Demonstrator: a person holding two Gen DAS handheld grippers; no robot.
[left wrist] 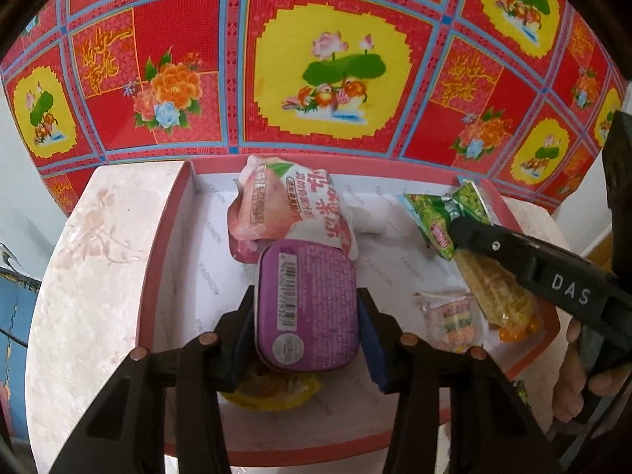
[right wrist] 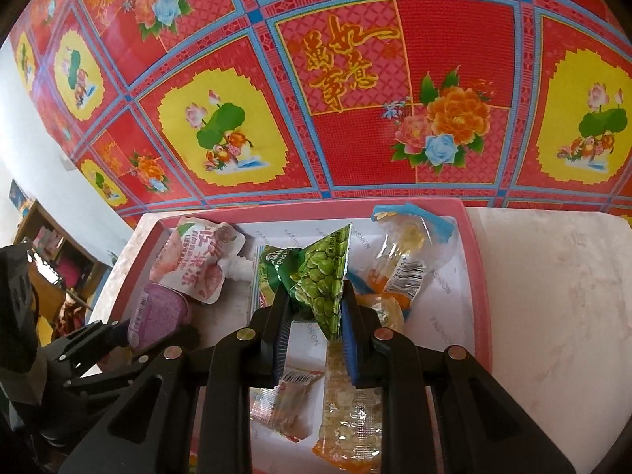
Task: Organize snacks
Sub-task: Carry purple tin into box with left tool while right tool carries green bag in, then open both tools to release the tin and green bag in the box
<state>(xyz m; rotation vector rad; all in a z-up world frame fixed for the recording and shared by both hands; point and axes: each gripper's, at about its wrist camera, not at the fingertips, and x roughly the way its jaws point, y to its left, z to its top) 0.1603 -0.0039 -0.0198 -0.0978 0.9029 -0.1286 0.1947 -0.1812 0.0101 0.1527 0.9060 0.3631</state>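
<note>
Snacks fill the pink tray (left wrist: 158, 245); left tongs (left wrist: 306, 312) pinch purple tub (left wrist: 306, 300); right tongs (right wrist: 316, 312) pinch pea packet (right wrist: 322, 276).

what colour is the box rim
Pink; the box rim shows best in the right wrist view.

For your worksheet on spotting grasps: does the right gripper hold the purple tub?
No, the right gripper is shut on the green pea packet.
</note>
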